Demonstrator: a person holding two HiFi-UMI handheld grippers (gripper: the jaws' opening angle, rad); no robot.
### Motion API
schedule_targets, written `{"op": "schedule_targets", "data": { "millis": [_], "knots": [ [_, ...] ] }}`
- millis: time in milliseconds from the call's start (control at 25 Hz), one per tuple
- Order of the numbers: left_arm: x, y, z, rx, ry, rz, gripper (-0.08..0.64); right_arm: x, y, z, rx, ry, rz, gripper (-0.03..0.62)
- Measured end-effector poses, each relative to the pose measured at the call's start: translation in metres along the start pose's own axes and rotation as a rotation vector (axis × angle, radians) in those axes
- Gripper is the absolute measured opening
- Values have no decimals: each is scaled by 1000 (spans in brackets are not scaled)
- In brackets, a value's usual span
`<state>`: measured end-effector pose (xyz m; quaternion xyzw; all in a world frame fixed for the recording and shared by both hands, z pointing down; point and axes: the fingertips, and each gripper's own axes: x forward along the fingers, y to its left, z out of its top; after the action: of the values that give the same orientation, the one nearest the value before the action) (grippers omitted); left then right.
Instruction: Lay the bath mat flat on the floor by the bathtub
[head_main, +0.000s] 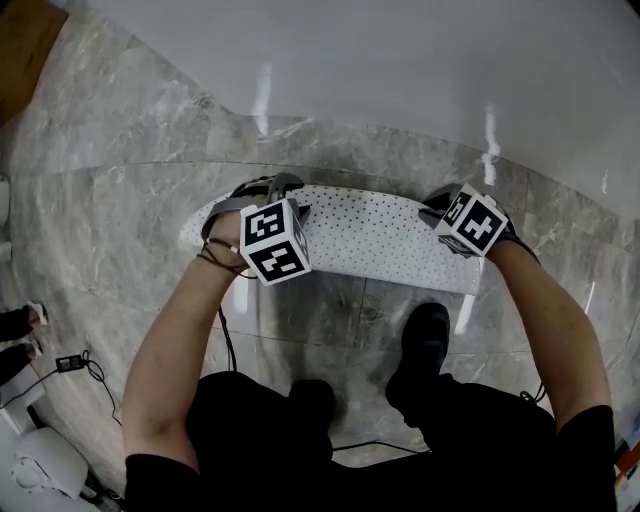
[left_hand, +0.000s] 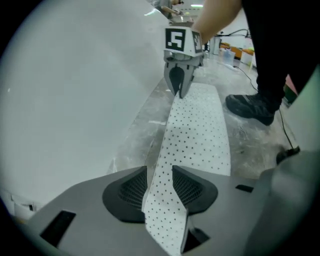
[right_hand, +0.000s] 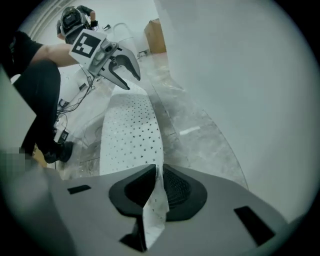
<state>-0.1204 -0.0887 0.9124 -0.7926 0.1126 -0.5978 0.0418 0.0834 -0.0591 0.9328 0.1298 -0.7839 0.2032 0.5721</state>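
The white bath mat with small dark dots is stretched lengthwise between my two grippers, on the marble floor beside the white bathtub. My left gripper points steeply down at the mat's left end. In the left gripper view that end of the mat rises between my left gripper's pads, which hold it. My right gripper is at the right end. In the right gripper view a thin fold of the mat is pinched in my right gripper. The middle of the mat looks to rest on the floor.
The tub wall runs close along the mat's far side. The person's black shoes stand just behind the mat. A cable with a small box and a white object lie at the left. A cardboard box stands farther off.
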Motion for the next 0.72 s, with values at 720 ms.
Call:
{"op": "schedule_targets", "data": {
  "millis": [720],
  "knots": [
    [15,-11,-14,-210,-5,-103,54,-38,-99,35,-239,-11,-517,51]
  ]
}}
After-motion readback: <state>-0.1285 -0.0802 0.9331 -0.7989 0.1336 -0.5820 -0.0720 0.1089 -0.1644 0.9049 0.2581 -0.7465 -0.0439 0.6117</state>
